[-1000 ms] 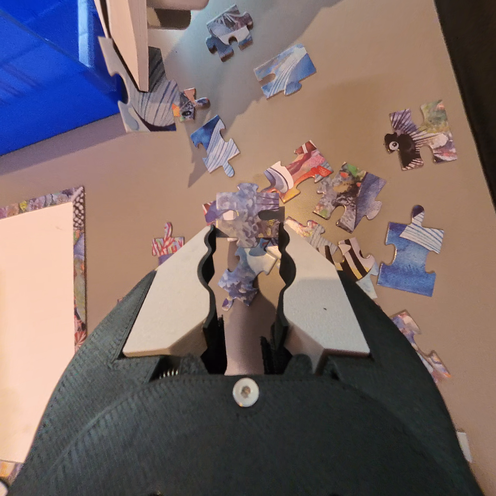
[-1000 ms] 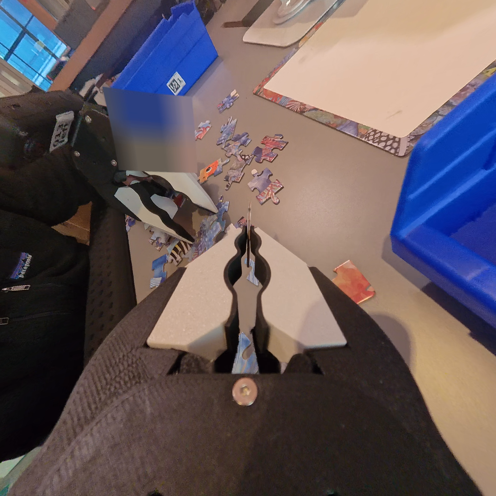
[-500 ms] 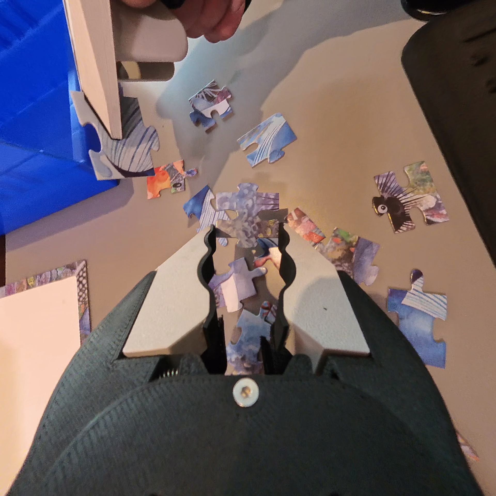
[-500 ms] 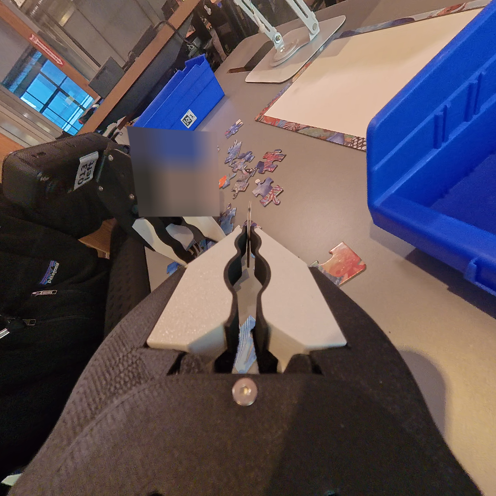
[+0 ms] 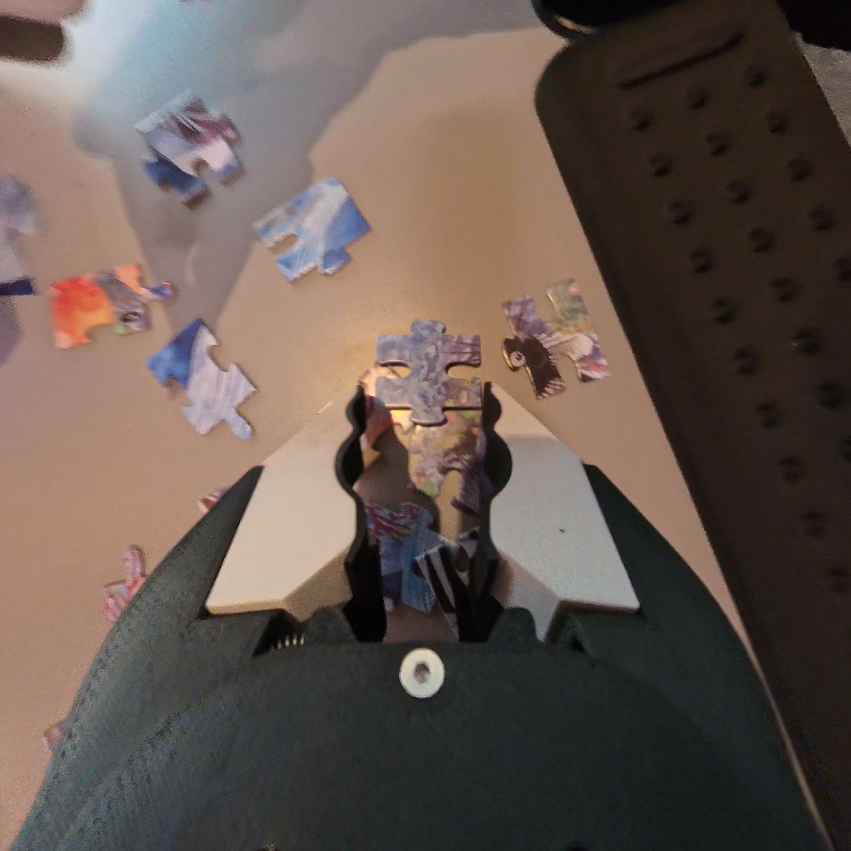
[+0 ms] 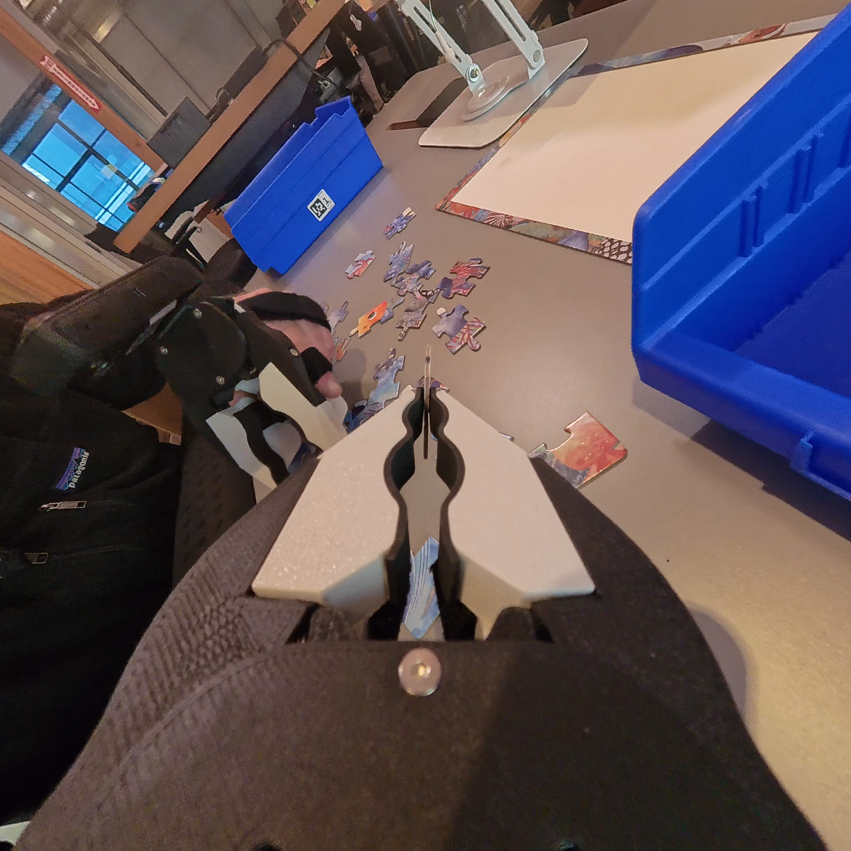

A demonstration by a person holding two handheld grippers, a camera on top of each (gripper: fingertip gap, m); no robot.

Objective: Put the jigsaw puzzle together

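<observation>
My left gripper (image 5: 423,391) is shut on a purple-blue puzzle piece (image 5: 428,364), held flat at the fingertips above the table. My right gripper (image 6: 427,396) is shut on a blue-and-white striped piece (image 6: 421,587), held edge-on and upright between the fingers. Several loose pieces (image 5: 315,230) lie scattered on the tan table, and they also show in the right wrist view (image 6: 416,294). The white puzzle board with a colourful border (image 6: 598,152) lies far to the right. The left gripper (image 6: 271,437) shows to the left of my right gripper, over the pieces.
A blue bin (image 6: 760,285) stands close on the right, and another blue bin (image 6: 304,193) stands at the back. A red-orange piece (image 6: 582,449) lies beside my right gripper. A black perforated chair (image 5: 714,276) borders the table. A stand's metal base (image 6: 502,92) sits behind the board.
The left gripper has moved towards the chair side with its purple piece. The right gripper and its striped piece have left the left view. The right view has tilted, and the near bin has shifted right.
</observation>
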